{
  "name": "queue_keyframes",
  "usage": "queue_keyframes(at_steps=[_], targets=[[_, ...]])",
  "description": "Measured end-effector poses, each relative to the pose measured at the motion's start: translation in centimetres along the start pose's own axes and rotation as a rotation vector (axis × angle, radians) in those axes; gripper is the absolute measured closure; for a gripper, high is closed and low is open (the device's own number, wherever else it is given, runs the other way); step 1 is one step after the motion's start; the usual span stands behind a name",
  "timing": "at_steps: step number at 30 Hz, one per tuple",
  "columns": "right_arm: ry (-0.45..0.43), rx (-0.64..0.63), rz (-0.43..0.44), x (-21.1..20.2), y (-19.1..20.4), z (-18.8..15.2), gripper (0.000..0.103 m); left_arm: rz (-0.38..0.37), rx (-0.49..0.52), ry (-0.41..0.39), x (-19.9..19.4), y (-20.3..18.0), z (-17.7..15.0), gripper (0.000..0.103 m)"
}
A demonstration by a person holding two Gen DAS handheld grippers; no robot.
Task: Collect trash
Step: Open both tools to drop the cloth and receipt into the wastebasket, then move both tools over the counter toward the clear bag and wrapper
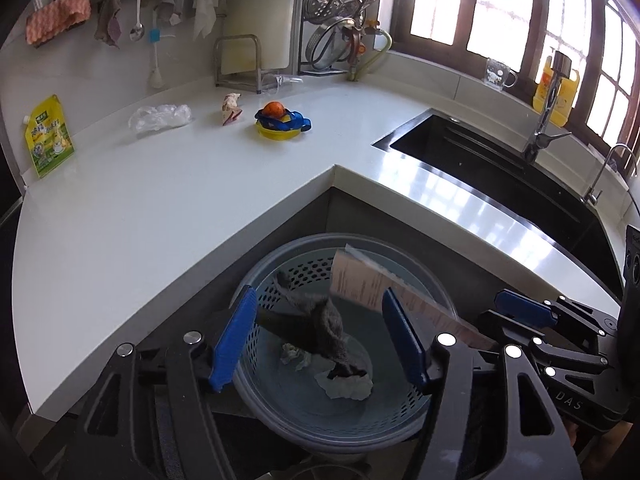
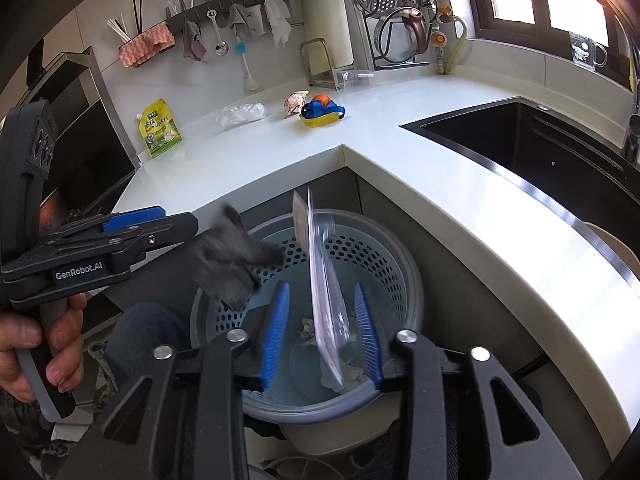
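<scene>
White L-shaped counter (image 1: pixel 168 184) wraps a perforated bin (image 2: pixel 256 396). Left gripper (image 1: pixel 320 336) and right gripper (image 2: pixel 322 334) gape, gray rag (image 1: pixel 320 320) and packet (image 2: pixel 324 300) loose between them. Only the right view shows the hand (image 2: pixel 36 340).

Motion-blurred grey rag (image 2: pixel 232 260); wrapper (image 2: pixel 320 280)

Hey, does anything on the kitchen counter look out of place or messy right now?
Yes. A crumpled clear plastic bag and a crumpled wrapper lie loose on the white counter, and a green and yellow refill pouch leans against the wall at its left end. They look like trash not yet in the bin.
</scene>
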State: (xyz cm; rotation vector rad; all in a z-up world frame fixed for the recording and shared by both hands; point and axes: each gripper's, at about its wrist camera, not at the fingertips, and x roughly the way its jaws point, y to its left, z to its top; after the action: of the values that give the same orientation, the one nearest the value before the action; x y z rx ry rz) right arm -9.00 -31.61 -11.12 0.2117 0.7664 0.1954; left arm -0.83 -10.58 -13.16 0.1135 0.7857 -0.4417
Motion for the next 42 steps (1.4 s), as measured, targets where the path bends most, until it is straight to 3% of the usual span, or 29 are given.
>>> queue_keyframes(at_steps=[10,21,33,42], targets=[[-0.040,-0.017,0.003,-0.3,0.2,2.2,0.055,0.016,-0.020,-0.030,-1.0,1.0,0.9,0.039],[-0.098,-0.044,0.032,1.5,0.3,9.2,0.049,0.092,-0.052,-0.091,-1.2,4.9,5.1,0.034],[-0.090,-0.115,0.046,9.8,1.3,19.9,0.048,0.178,-0.102,-0.118,2.0,12.8,12.3,0.022],[0.000,-0.161,0.083,20.3,3.0,28.2,0.044,0.219,-0.133,-0.065,9.5,19.2,17.9,0.021]])
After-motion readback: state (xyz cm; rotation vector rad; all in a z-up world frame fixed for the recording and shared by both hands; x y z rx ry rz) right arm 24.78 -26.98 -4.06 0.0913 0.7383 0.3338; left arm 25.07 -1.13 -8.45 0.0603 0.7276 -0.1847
